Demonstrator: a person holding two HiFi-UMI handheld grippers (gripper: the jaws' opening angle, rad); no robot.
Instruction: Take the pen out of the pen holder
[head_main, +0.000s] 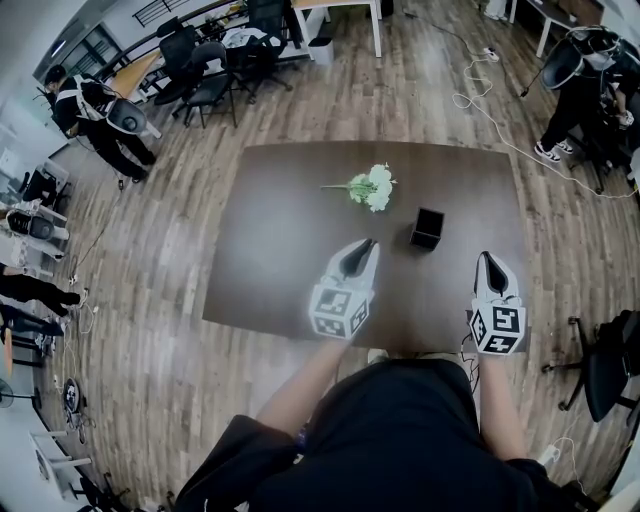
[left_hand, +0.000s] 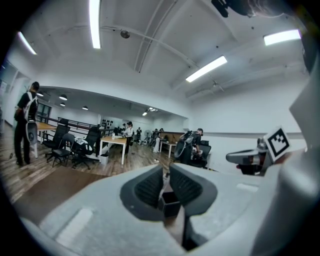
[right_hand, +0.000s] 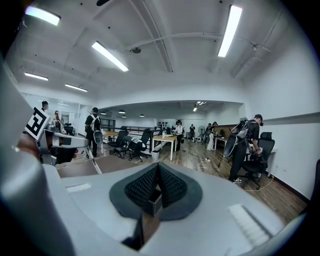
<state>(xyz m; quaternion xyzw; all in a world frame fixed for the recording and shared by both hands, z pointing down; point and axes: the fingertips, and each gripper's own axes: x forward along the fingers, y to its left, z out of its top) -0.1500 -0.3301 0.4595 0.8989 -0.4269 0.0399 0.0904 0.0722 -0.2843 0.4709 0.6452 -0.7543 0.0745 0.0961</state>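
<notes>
The pen holder (head_main: 427, 228) is a small black square cup with an open top. It stands upright on the dark brown table (head_main: 270, 250), a little right of centre in the head view. Its inside is in shadow, so what it holds cannot be told. In both gripper views it shows low in the middle of the frame (left_hand: 169, 202) (right_hand: 153, 202), as a dark box corner.

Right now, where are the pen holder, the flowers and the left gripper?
pen holder (head_main: 427, 228), head view, its open top.
flowers (head_main: 376, 187), head view, the white blooms.
left gripper (head_main: 366, 246), head view, its closed tips.
</notes>
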